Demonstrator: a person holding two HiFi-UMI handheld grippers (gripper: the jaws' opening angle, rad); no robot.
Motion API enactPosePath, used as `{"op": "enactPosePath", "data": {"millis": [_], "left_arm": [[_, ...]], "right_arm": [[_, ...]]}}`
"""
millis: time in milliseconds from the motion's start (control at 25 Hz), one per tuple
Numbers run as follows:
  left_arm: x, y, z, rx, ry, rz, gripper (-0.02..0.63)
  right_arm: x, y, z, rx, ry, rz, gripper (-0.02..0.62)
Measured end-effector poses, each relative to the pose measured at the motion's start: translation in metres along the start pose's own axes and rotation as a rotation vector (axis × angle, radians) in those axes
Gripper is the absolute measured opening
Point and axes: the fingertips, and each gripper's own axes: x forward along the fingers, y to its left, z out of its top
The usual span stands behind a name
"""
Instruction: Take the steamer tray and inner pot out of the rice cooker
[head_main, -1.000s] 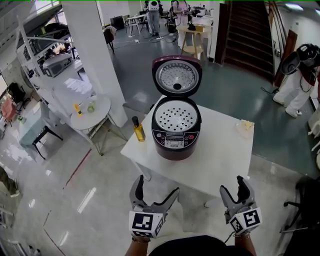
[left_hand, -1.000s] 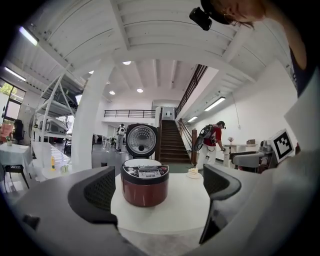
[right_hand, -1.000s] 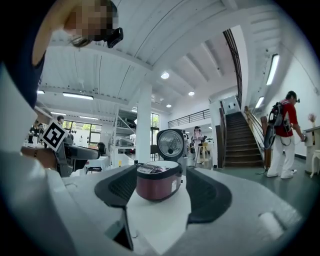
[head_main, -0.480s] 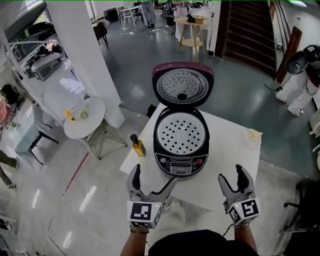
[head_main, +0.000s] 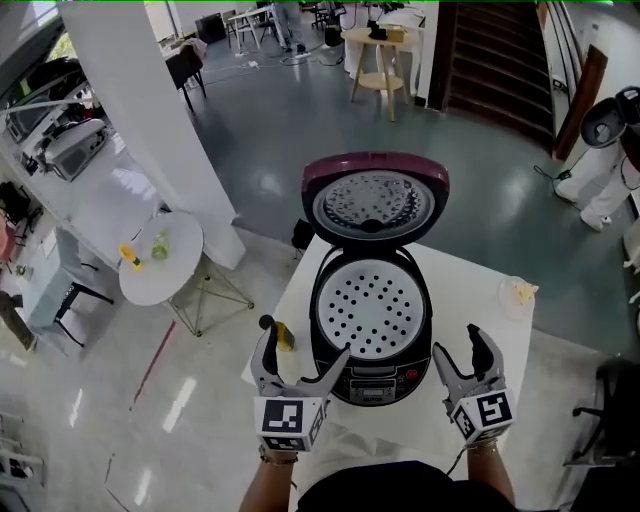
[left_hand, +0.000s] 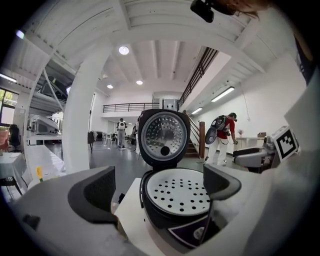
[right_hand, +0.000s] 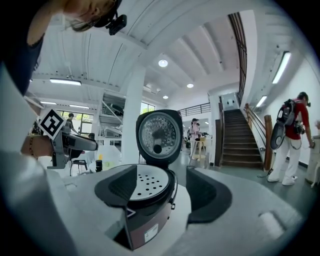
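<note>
A dark purple rice cooker (head_main: 372, 345) stands on a white table (head_main: 480, 300) with its lid (head_main: 375, 200) swung up. A white perforated steamer tray (head_main: 372, 308) lies in its mouth and hides the inner pot. My left gripper (head_main: 305, 345) is open at the cooker's front left, nothing between its jaws. My right gripper (head_main: 458, 343) is open at the front right, also holding nothing. In the left gripper view the tray (left_hand: 180, 192) and the lid (left_hand: 164, 135) lie straight ahead of the open left gripper (left_hand: 157, 187). In the right gripper view the cooker (right_hand: 145, 220) sits ahead and slightly left of the open right gripper (right_hand: 165, 192).
A small bottle of yellow liquid (head_main: 281, 335) stands on the table just left of the cooker, close to my left gripper. A small pale item (head_main: 520, 292) lies near the table's right edge. A round side table (head_main: 160, 260) and a white pillar (head_main: 140, 110) stand at the left.
Both grippers have moved forward to the cooker and now flank its front. The cooker looks larger and nearer. The jaws have stayed open.
</note>
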Motion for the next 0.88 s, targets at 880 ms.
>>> {"op": "enactPosePath", "data": {"millis": [880], "left_arm": [[0.158,0.040,-0.089,0.257,0.546,-0.106,0.508]], "right_arm": [[0.169,-0.023,-0.087,-0.274,0.529,0.011,0.304]]}}
